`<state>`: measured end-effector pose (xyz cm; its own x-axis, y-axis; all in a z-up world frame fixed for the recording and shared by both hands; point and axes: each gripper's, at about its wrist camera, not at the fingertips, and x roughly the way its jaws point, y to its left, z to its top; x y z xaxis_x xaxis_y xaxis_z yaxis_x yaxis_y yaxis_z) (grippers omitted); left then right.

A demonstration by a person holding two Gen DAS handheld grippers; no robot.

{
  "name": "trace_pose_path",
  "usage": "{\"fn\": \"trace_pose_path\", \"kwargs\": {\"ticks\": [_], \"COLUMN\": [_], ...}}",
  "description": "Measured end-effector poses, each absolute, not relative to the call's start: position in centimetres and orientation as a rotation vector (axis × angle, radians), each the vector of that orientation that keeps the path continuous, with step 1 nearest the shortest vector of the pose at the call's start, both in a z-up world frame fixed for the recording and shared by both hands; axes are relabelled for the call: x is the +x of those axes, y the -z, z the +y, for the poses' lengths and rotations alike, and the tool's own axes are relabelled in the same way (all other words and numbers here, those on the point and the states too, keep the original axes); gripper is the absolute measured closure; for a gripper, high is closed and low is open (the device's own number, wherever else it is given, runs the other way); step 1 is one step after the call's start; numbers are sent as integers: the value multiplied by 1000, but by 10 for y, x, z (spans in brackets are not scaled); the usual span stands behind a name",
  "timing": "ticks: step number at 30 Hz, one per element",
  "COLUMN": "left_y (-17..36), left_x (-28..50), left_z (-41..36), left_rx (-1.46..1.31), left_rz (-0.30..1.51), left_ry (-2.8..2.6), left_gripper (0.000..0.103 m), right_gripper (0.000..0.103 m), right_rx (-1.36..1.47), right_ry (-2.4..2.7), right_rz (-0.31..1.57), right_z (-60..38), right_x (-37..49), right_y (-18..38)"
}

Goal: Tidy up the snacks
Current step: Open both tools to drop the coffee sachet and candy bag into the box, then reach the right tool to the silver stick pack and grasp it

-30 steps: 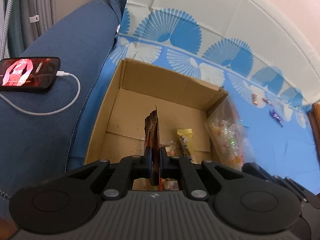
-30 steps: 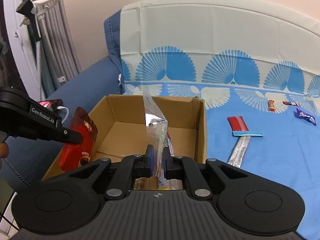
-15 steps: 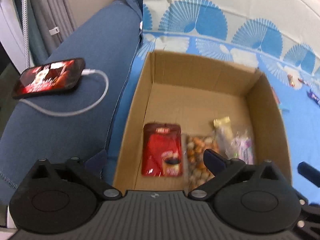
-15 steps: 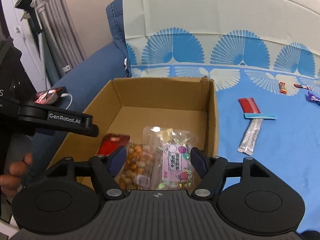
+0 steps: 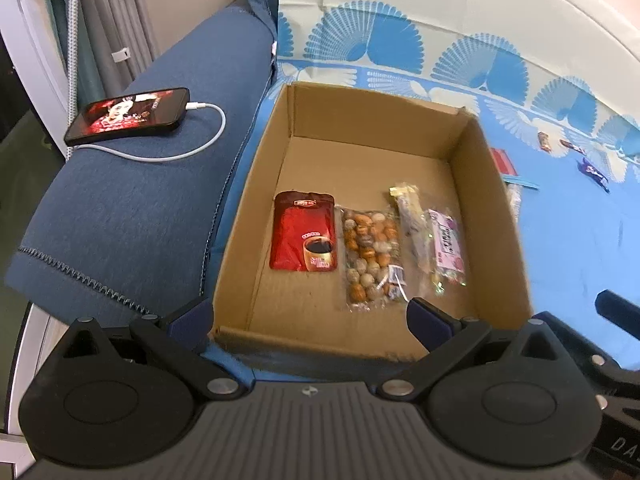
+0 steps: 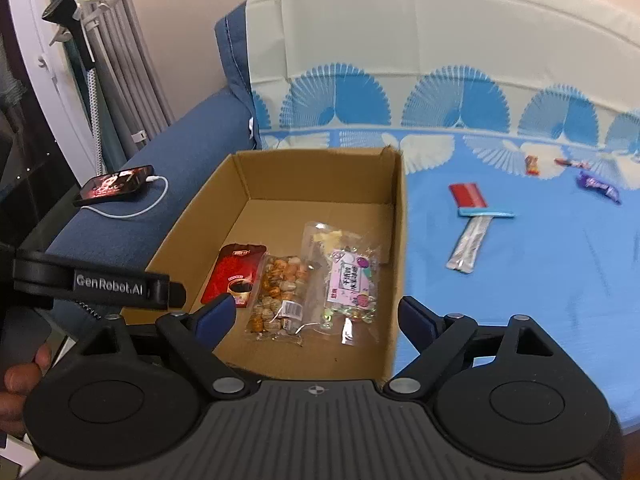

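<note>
A brown cardboard box [image 5: 256,184] [image 6: 396,220] stands open on the blue patterned cloth. Inside lie a red coffee pouch [image 5: 304,236] [image 6: 236,276], a clear bag of nuts [image 5: 370,252] [image 6: 278,292] and a clear candy bag with a pink label [image 5: 446,242] [image 6: 352,280]. My left gripper [image 5: 308,318] is open and empty above the box's near edge; it shows at the left of the right wrist view [image 6: 172,296]. My right gripper [image 6: 316,316] is open and empty above the box's near right corner.
A phone [image 5: 128,114] on a white cable lies on the blue sofa arm left of the box. On the cloth to the right lie a red packet [image 6: 466,196], a silver stick pack [image 6: 470,244] and small wrapped candies [image 6: 598,186].
Both grippers opened and let go: the red pouch and the candy bag dropped into the box. Both grippers then pulled back and up from the box.
</note>
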<state>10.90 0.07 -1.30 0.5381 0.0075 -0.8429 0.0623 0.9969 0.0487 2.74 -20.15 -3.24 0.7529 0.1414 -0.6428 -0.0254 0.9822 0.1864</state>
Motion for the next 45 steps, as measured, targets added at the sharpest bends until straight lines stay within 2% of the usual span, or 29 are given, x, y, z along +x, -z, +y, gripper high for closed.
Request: {"fn": "trace_pose_path", "kwargs": {"ticks": [23, 45], "left_y": [-23, -31], "left_x": [35, 68], "left_z": [-20, -38], "left_rx": [165, 205], "left_rz": [876, 876], "left_ry": [60, 15], "left_gripper": [0, 0], "right_gripper": [9, 9], "right_rx": [128, 292], "right_ry": [-93, 19], "right_rz": [584, 549], "right_z": [-206, -251], "right_x": [-44, -24], "right_y": [-1, 9]}}
